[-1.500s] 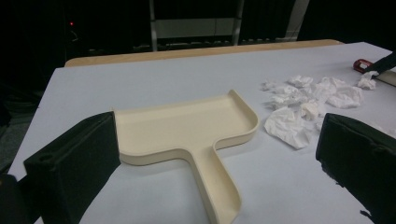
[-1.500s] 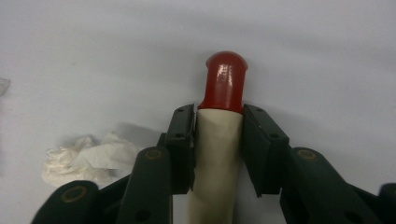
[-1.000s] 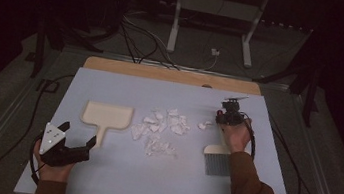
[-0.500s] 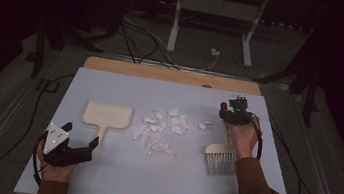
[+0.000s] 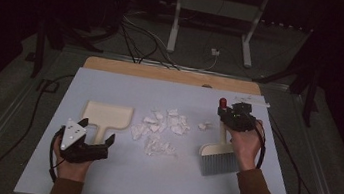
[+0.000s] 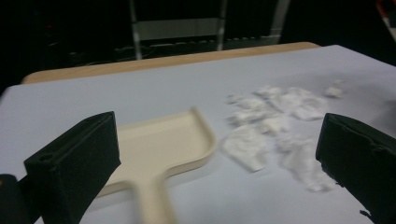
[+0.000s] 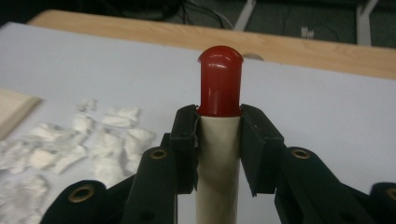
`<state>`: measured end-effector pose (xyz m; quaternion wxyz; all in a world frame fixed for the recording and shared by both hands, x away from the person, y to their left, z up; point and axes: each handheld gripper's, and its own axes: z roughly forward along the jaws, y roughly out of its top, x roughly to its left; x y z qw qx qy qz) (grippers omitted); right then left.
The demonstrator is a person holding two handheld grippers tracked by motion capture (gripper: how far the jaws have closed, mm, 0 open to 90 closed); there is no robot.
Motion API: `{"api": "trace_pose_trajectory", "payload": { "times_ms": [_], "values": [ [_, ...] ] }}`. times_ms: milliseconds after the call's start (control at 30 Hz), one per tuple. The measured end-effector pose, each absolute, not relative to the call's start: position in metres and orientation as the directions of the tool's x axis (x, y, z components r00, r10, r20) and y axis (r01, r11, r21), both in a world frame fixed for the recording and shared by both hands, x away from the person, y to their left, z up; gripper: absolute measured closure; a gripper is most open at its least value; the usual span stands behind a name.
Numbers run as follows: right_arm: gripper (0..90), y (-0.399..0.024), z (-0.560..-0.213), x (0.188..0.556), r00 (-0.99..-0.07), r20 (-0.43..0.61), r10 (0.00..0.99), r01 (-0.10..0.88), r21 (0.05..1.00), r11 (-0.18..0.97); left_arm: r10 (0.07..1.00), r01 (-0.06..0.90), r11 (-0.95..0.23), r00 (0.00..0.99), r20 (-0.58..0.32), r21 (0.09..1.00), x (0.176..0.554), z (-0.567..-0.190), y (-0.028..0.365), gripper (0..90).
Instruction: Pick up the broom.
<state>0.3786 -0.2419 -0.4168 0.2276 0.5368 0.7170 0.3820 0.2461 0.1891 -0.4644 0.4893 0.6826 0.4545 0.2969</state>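
Now right gripper (image 5: 232, 116) fingers clamp brush (image 5: 219, 153) handle, bristles toward person; left gripper (image 5: 103, 144) fingers spread.

A pale blue-grey counter (image 5: 98, 178) with a light wooden strip (image 5: 163, 72) along its far edge sits over a grey floor. Behind it, black cables (image 5: 137, 42) trail past a white metal stand (image 5: 211, 11), and a small white plug (image 5: 213, 52) lies nearby.
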Motion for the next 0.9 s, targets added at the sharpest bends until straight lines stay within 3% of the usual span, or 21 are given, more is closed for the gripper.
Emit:
{"api": "trace_pose_trajectory", "payload": {
  "times_ms": [433,900],
  "values": [
    [69.0,-0.235,-0.406,0.345,-0.367,0.144,0.919,0.495,0.866,0.062,0.791,0.344,-0.177,0.607,-0.075,0.922,0.270,-0.464,0.095,3.7],
    [69.0,-0.204,-0.398,0.326,-0.436,0.109,0.893,0.434,0.895,0.103,0.645,0.475,-0.246,0.731,-0.223,0.845,0.288,-0.481,0.020,13.0]
  ]
}}
